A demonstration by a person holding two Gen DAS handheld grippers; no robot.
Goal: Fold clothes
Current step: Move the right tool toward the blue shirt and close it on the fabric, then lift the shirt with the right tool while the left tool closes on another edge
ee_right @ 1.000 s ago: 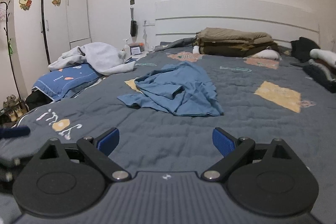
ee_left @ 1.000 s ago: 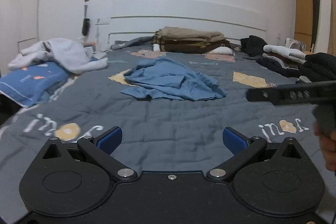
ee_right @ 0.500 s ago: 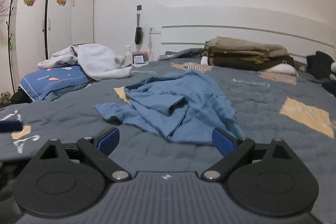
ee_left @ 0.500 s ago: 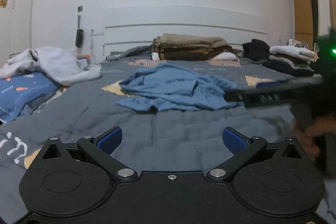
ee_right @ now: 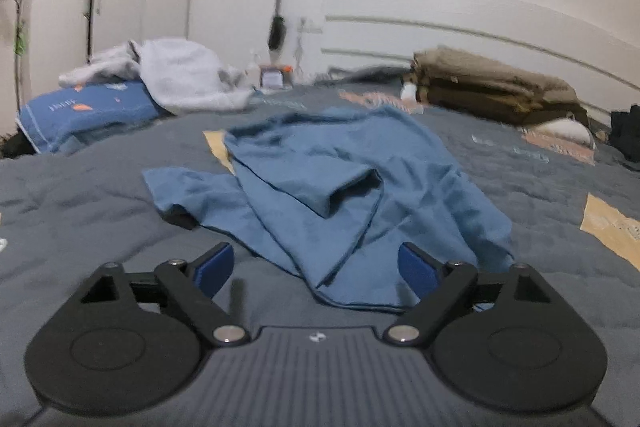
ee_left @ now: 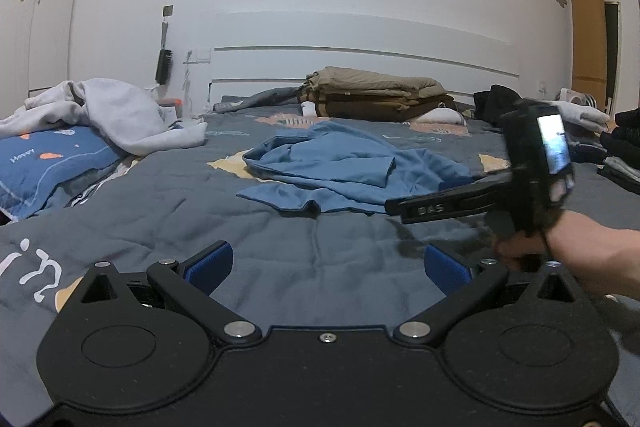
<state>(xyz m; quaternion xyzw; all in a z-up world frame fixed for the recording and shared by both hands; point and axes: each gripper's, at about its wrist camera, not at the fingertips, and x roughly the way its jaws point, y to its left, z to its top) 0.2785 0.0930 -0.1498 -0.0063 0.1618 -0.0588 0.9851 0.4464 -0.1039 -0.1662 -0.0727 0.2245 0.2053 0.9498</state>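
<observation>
Both tools are empty right now. Across the bottom of its own view my right gripper (ee_right: 316,269) has its jaws wide but closing, the near hem of the crumpled blue shirt (ee_right: 332,187) lying just ahead between the blue pads (ee_right: 214,267), not yet pinched. I hold it low and tipped down so the fingers can slide in at the cloth's edge instead of stabbing into the bunched middle.

That shirt lies in a loose heap at the centre of both frames, one sleeve flopped over the body and a flap stretching out to the left, so I judge it has to be spread flat before any fold. My left gripper (ee_left: 328,267) hangs further back at the bottom of its frame, jaws wide, nothing but bare quilt (ee_left: 160,211) between them; the shirt is well ahead of it. I keep it back so it can take another edge once the first is caught.

Outward from there, folded brown blankets (ee_left: 376,99) sit against the headboard at upper centre, a grey garment (ee_left: 104,107) slumps over a blue pillow (ee_left: 48,163) at left, and dark clothes (ee_left: 624,147) are piled at the right edge.
</observation>
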